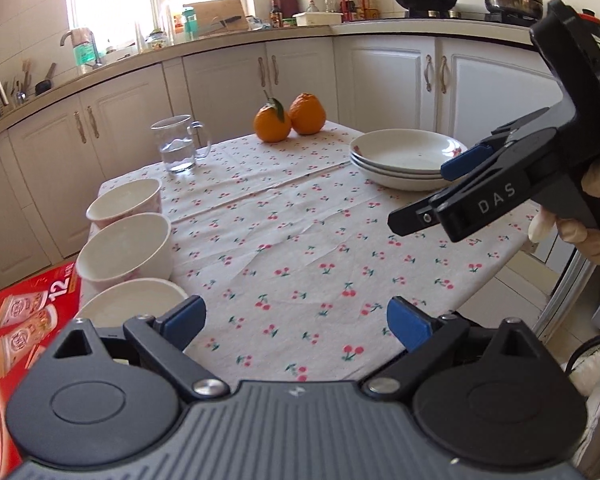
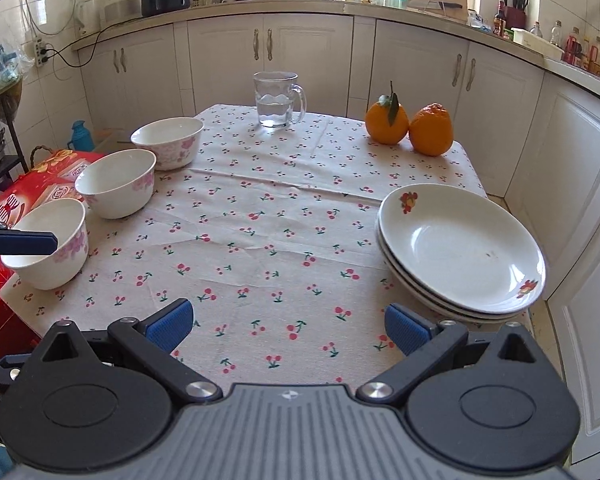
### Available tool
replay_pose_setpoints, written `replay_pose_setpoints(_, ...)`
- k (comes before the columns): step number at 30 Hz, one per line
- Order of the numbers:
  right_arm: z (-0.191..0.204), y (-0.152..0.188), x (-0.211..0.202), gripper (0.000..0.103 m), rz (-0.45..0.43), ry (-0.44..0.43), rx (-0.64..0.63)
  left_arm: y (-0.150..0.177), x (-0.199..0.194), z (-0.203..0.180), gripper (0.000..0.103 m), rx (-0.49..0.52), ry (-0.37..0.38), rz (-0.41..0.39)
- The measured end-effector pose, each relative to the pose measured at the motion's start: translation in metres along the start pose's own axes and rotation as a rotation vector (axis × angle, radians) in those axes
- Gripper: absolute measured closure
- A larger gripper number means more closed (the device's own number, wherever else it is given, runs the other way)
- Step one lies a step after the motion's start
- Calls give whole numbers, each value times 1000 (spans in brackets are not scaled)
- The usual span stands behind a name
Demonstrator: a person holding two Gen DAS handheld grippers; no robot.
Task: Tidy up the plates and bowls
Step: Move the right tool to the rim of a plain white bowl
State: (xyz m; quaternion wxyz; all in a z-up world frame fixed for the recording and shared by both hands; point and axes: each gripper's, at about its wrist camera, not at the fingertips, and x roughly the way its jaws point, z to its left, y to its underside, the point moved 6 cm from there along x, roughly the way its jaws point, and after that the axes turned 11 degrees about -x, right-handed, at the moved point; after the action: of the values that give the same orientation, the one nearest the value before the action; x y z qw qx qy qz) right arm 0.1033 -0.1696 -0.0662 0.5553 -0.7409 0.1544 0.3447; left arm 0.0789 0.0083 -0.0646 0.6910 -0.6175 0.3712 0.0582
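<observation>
White glazed plates (image 2: 460,248), shallow and round, already sit stacked three high at the right of the right wrist frame. Three deep bowls (image 2: 116,182) with pink blossoms stand apart at left on the cherry-print table (image 2: 260,240), apparently unstacked yet. Both left tongs (image 1: 296,320) and right tongs (image 2: 288,322) are spread, empty.

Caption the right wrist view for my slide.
Open right gripper above cherry-print tablecloth; three white floral bowls left, stacked white plates right.
</observation>
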Motion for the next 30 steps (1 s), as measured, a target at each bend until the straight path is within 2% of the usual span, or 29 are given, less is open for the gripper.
replay_pose_setpoints(7,37,-29,2,0,-48,-94,-71,16,-22,54,6,-58,-114,-8)
replay_pose_setpoints(11,62,-50,9,0,-53,-166,-152,27,-19,80,6,-66,-158,23)
replay_pose_setpoints(18,109,-79,32,0,-40,-323,-238,33,-5,104,6,-111,-137,55)
replay_pose_setpoints(24,144,-91,60,3,-9,-390,-307,33,3,111,7,-140,-113,62)
replay_pose_setpoints(30,160,-93,80,17,24,-455,-304,32,6,114,10,-152,-97,65)
